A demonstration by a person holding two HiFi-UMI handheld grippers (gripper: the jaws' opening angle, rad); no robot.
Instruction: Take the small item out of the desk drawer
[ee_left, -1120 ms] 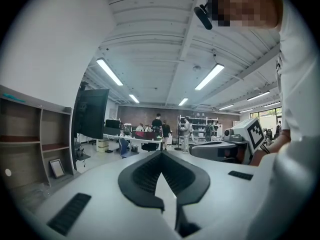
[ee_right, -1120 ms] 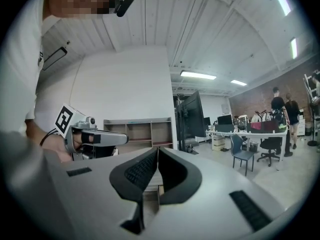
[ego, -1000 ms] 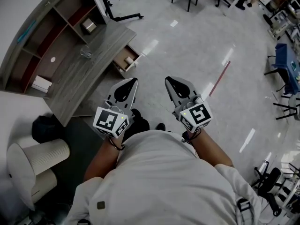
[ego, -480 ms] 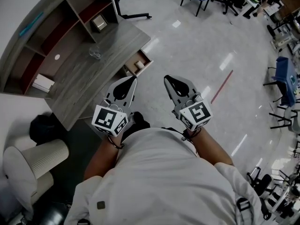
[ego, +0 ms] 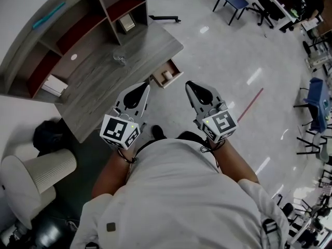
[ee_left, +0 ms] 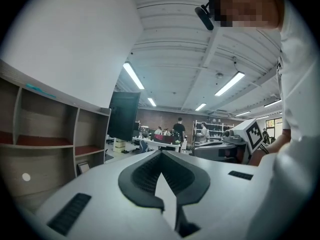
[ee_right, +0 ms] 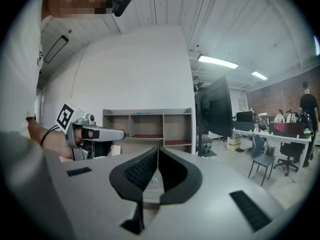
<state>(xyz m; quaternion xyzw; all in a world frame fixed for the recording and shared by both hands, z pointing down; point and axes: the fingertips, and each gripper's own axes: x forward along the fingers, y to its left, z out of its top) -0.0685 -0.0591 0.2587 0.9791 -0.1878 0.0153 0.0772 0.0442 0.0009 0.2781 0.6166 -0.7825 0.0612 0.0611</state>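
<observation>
In the head view, the small item (ego: 167, 75) lies in the open drawer (ego: 175, 70) at the desk (ego: 104, 82) edge, upper centre, above your left gripper (ego: 141, 88) and right gripper (ego: 192, 85). In the left gripper view your jaws are pressed together, empty. The right gripper view shows the same: tips meeting on nothing.

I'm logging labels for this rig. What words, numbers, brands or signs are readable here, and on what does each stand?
No text here can be read.
Marker cubes on the left gripper and right gripper: black-and-white square patterns, no words.
Small framed item: too small to read.
Sleeve print: too small to read.
</observation>
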